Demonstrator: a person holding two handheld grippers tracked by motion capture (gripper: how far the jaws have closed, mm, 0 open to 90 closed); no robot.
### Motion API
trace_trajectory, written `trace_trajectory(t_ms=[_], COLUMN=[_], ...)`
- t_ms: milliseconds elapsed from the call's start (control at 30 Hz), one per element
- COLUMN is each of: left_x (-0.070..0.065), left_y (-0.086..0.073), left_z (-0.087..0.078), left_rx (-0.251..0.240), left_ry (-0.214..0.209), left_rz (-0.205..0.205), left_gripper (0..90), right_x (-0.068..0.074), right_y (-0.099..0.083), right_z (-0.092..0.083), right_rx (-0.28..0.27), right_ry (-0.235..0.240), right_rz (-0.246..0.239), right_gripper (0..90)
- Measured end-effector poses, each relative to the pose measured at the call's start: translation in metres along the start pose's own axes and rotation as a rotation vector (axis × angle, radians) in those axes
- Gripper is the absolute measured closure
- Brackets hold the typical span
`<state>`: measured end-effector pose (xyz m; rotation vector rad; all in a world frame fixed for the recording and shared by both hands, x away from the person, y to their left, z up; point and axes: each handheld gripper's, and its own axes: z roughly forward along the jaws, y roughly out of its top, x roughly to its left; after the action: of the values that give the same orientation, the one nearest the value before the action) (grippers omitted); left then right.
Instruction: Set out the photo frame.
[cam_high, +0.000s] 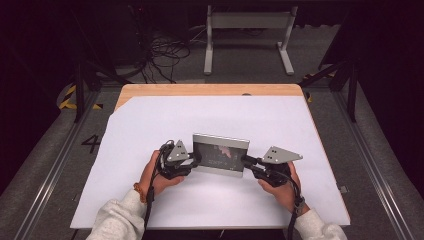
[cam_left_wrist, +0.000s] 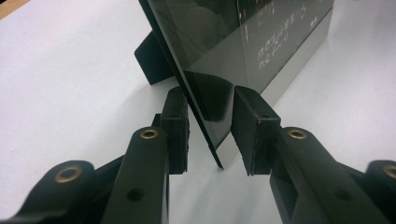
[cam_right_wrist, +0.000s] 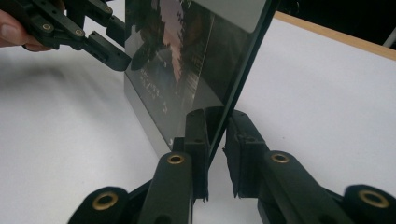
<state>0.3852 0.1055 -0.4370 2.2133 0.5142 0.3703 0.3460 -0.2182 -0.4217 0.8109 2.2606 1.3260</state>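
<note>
A picture frame (cam_high: 220, 155) with a dark glass front and a silver border stands upright near the middle of the white sheet (cam_high: 210, 115). My left gripper (cam_high: 196, 159) holds its left edge and my right gripper (cam_high: 246, 160) holds its right edge. In the left gripper view the pads of the left gripper (cam_left_wrist: 210, 126) press on the frame (cam_left_wrist: 243, 37) from the back and the glass side, beside its black back stand (cam_left_wrist: 152, 58). In the right gripper view the right gripper (cam_right_wrist: 215, 140) is shut on the frame's (cam_right_wrist: 187, 60) edge, and one left finger (cam_right_wrist: 109, 53) shows at the far edge.
The sheet covers most of a wooden table (cam_high: 210, 90), whose bare strip shows at the back. Beyond the table lie floor cables (cam_high: 165, 50) and a white metal stand (cam_high: 247, 30). Metal rails (cam_high: 55, 165) run along both sides. A person's hands and pale sleeves (cam_high: 117, 217) enter from the bottom.
</note>
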Motion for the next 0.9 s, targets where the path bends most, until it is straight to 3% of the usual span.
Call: trace_trajectory(t_ms=[333,733,900], left_x=[-0.004,-0.008,-0.012], left_y=[-0.004,-0.007,-0.009], left_z=[0.006,0.01,0.015], left_rx=[0.032,0.068,0.113], left_ry=[0.005,0.016,0.032], left_rz=[0.013,0.028,0.067], left_gripper=[66.4,67.5,67.0], right_x=[0.001,-0.003,-0.004], right_y=[-0.003,-0.003,-0.003], right_z=[0.002,0.007,0.009], right_rx=[0.021,0.014,0.013], right_ry=[-0.002,-0.031,-0.036], right_rz=[-0.021,-0.007,-0.004], right_gripper=[79.5,77.7,77.4])
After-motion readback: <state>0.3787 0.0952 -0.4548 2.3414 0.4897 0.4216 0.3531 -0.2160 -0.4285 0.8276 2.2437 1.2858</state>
